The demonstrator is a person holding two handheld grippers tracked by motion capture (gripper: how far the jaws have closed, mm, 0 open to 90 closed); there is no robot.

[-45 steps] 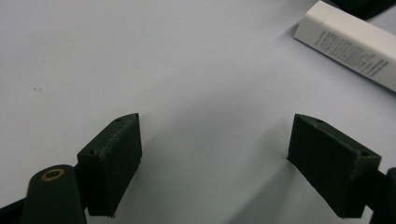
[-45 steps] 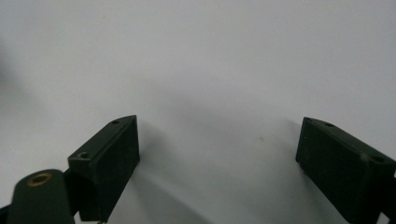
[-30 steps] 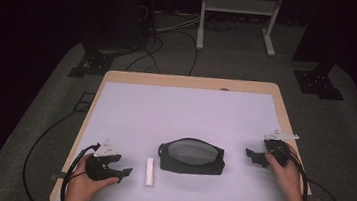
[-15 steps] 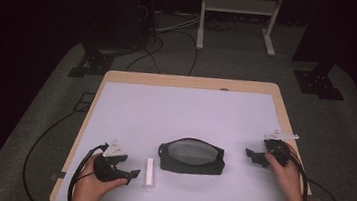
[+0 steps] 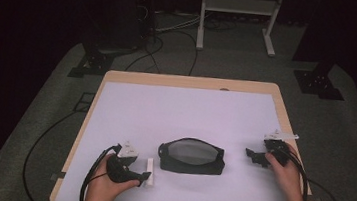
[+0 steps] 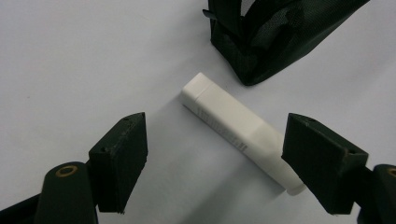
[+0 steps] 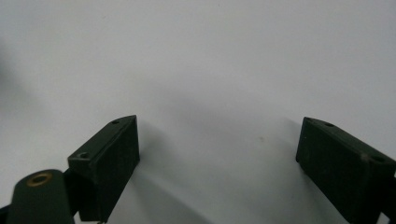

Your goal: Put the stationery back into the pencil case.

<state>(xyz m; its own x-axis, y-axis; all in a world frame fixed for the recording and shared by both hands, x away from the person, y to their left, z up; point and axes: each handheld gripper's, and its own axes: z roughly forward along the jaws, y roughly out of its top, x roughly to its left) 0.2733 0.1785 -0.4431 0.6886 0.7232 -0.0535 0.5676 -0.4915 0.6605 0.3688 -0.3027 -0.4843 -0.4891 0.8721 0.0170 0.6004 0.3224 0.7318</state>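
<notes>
In the high view the left gripper (image 5: 144, 176) has slid in from the table's (image 5: 116, 104) left edge toward the white stick (image 5: 149, 170), its tips now covering the stick's near end, while the right gripper (image 5: 251, 154) has stayed right of the black pouch (image 5: 191, 157). In the left gripper view the jaws, which have just been opening, stand spread around the stick, one pad hiding its near end; its grey print is too small to read, and the pouch is cut off at the top; in the right gripper view the jaws gape over bare white tabletop.

Dark recording studio (lab-like); cables (image 5: 174, 27), stand bases (image 5: 319, 82), lone table (image 5: 188, 83)
</notes>
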